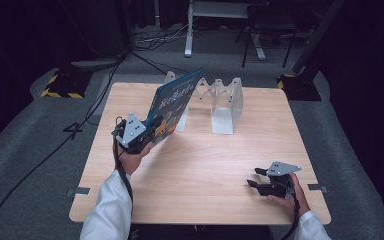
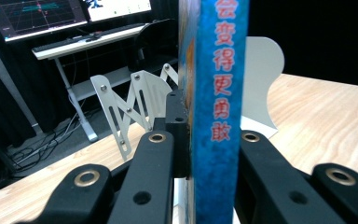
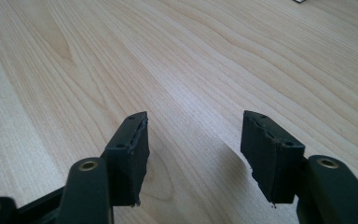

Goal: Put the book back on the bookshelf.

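Clamping a blue book [image 1: 172, 102] by its lower edge, the left tongs [image 1: 152, 131] are clenched on it; the book is held tilted above the desk [image 1: 205, 165], just in front of the white folding rack [image 1: 220, 100]; the right tongs [image 1: 254, 178] are kept released and empty, low over the desk's near right corner.

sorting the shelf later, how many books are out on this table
1: the blue book, held tilted above the table's left half by the left tool, beside the white rack.
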